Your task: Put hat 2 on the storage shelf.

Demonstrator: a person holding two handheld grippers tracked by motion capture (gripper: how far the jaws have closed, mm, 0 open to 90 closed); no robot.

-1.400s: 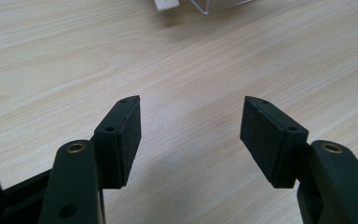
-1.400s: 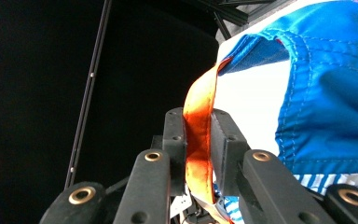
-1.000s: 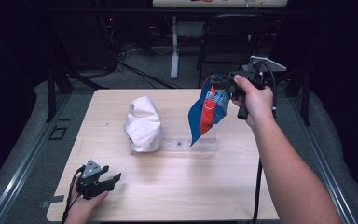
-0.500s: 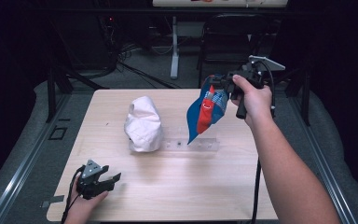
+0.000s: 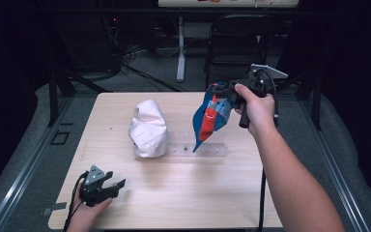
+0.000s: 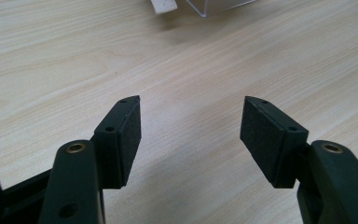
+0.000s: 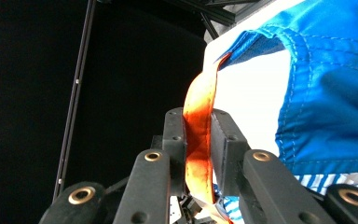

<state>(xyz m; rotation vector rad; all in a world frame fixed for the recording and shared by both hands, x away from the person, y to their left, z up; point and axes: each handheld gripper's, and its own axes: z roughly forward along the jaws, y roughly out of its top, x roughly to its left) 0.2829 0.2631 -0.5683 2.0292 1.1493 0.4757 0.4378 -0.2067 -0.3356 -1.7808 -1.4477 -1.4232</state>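
Dark room all around, and a pale wooden table (image 5: 183, 203) in the middle. Up over its right side, the right gripper (image 7: 198, 140) has its jaws pinched tight on the orange strap (image 7: 198, 116) of a blue bag (image 5: 210, 118), so the bag hangs free. A white bag (image 5: 148, 128) sits mid-table. Near the front left corner, the left gripper (image 6: 191, 126) waits low, jaws wide apart, holding nothing.

A blue fabric bag (image 5: 207, 121) with an orange-red strap (image 7: 198, 126) hangs in the air right of the frame's centre, held by that strap, tapering to a point above the table.
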